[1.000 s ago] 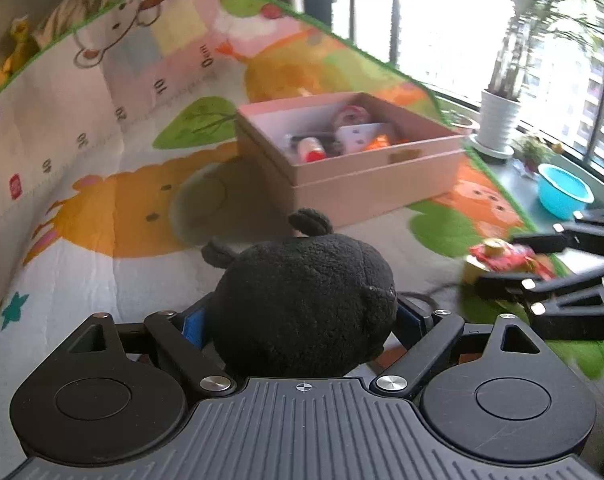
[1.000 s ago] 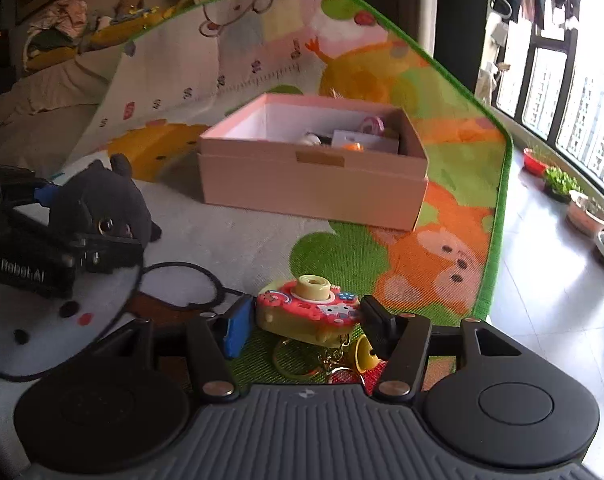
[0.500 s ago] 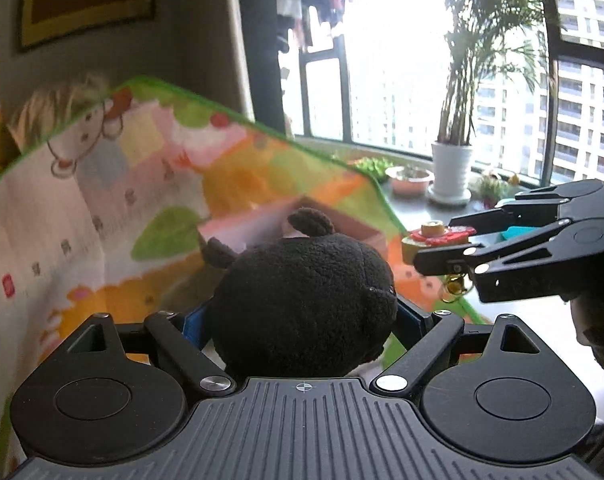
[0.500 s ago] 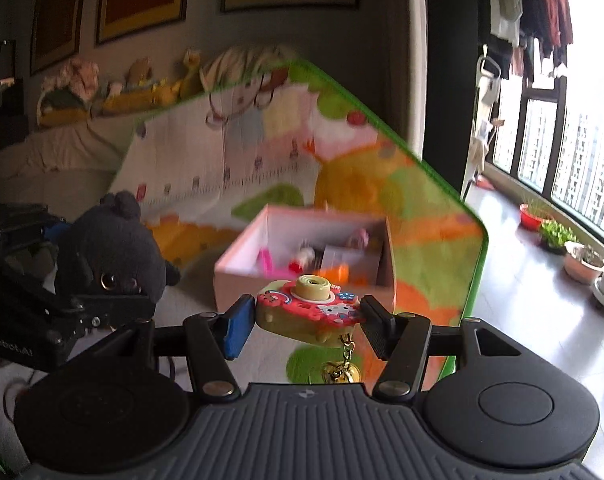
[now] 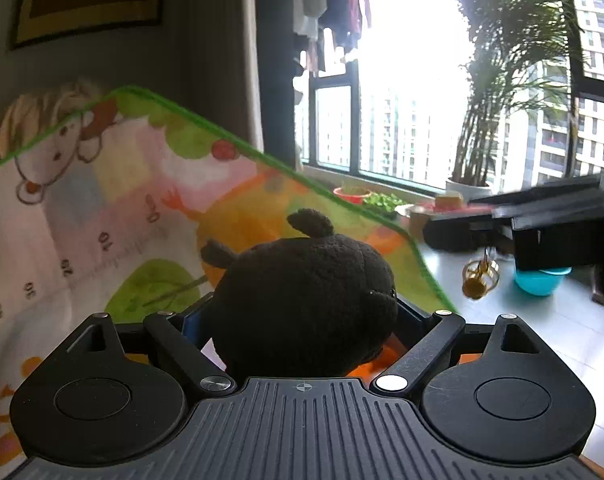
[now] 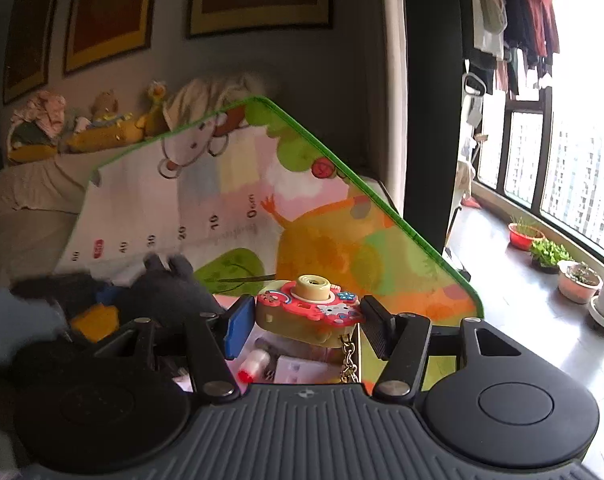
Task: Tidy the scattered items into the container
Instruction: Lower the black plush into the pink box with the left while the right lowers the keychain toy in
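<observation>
**Above the box, both toys carried in**

Over the pink box (image 6: 302, 364), now directly beneath the right hand-held gripper (image 6: 308, 320), clamped on the toy camera (image 6: 308, 308) with its gold chain (image 6: 348, 360) dangling into the opening. A second ago picked off the mat (image 6: 230, 220) well short of the box; half a second ago lifted with the box ahead; now hanging above the items already inside, a small red-capped bottle (image 6: 252, 364) among them. Left hand-held gripper (image 5: 302, 320) closed on the black plush (image 5: 302, 304), raised and tilted up toward the window, so box out of sight in the left view; seen blurred from the right wrist, close at the left of the box. Right hand-held gripper visible from the left view as a dark blur with the chain charm (image 5: 480, 280) swinging below.

Meaning for the task: transport nearly done for both toys, neither released yet. Likely next: lower and open over the box, one at a time to avoid a clash. Risk judged small: chain snagging on the box wall, plush dropped outside the rim.
</observation>
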A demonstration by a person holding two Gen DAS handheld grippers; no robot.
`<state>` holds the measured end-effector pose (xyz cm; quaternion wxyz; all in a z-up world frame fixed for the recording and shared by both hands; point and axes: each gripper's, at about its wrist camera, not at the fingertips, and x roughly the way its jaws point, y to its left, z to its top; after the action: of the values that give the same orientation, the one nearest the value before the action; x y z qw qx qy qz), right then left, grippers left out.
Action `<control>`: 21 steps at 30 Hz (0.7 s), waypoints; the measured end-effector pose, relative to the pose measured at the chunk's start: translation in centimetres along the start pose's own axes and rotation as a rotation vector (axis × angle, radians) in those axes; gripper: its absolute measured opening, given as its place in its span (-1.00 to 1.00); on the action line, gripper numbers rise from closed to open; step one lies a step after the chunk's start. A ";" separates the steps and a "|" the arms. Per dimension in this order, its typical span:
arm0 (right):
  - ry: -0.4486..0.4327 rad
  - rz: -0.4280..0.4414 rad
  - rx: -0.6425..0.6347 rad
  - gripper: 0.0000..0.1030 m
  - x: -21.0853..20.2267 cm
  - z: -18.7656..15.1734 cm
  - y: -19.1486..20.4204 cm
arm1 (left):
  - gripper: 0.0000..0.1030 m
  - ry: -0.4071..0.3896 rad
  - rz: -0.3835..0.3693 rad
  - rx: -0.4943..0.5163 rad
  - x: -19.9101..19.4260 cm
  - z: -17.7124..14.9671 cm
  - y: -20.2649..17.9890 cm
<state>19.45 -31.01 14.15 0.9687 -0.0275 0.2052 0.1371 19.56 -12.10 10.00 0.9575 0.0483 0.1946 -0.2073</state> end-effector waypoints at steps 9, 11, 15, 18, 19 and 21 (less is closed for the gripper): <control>0.099 0.099 0.086 0.22 9.4 1.4 -0.2 | 0.92 0.060 -0.037 -0.052 3.2 -2.7 2.7; 0.115 0.112 0.098 0.32 10.8 1.3 0.1 | 0.95 0.048 -0.031 -0.054 2.0 -3.1 3.2; 0.144 0.115 0.112 0.32 11.9 0.7 0.1 | 0.97 0.061 -0.036 -0.066 0.1 -3.8 3.8; 0.151 0.090 0.115 0.45 11.0 -0.1 -1.1 | 0.97 0.101 -0.065 -0.052 -1.2 -4.8 3.9; 0.154 0.074 0.121 0.57 10.6 -0.6 -1.7 | 0.97 0.118 -0.081 -0.050 -1.6 -5.2 3.9; 0.163 0.038 0.137 0.70 9.7 -1.8 -3.0 | 0.98 0.149 -0.104 -0.057 -2.0 -6.0 3.9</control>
<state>28.07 -31.59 8.63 0.9455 0.0317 0.2929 0.1386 17.41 -6.74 5.27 0.9293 0.0264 0.2734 -0.2470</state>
